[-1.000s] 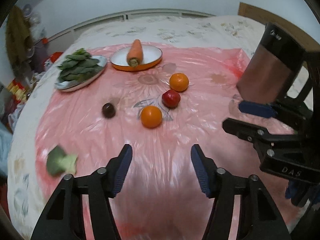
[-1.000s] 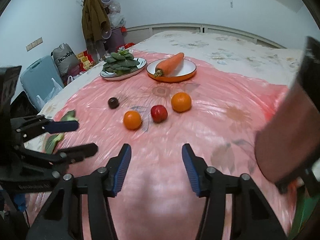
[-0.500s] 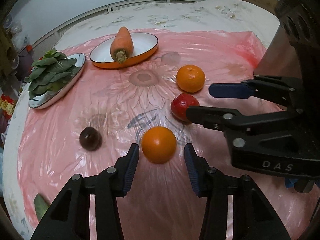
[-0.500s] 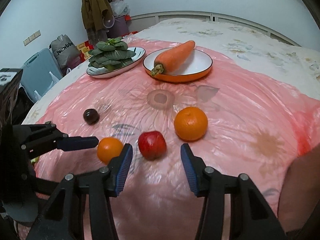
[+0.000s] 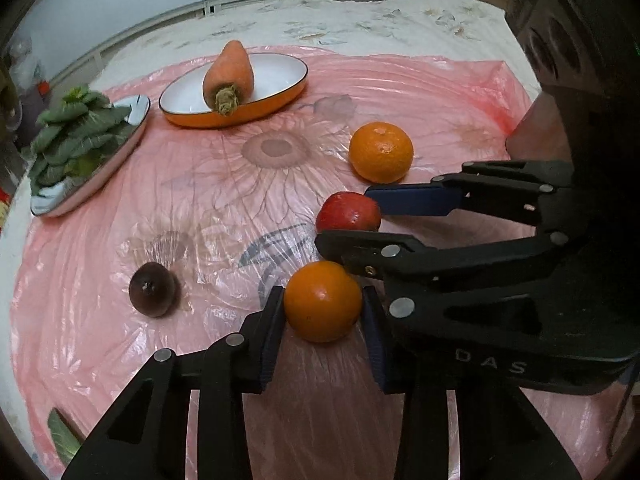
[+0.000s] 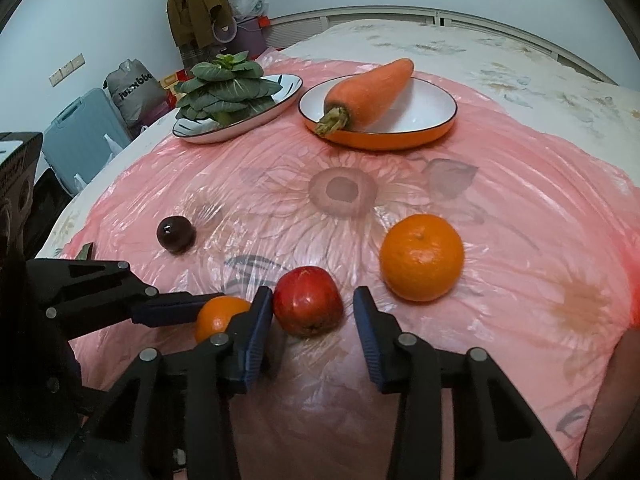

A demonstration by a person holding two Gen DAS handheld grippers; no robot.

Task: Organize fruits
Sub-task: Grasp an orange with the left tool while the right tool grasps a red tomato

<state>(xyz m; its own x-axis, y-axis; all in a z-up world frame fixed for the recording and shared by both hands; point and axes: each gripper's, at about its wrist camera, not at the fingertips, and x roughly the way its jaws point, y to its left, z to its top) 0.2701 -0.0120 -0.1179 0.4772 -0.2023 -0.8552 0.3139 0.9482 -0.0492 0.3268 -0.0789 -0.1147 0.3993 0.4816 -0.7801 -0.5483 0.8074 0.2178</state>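
Note:
On a pink plastic sheet lie a small orange, a red apple, a bigger orange and a dark round fruit. My left gripper points steeply down with its jaws closing, and both blue pads touch the small orange's sides. Just to its right, my right gripper straddles the apple with its jaws closing. Its left pad is at the apple's skin, while a gap shows at the right pad. The two grippers sit close side by side, almost touching.
At the back, a carrot lies in an orange-rimmed dish beside a plate of leafy greens. A green leaf lies at the near left edge. Bags and a blue case stand by the left wall.
Both grippers came down and forward onto the fruit. The left jaws narrowed onto the small orange. The right jaws narrowed around the red apple.

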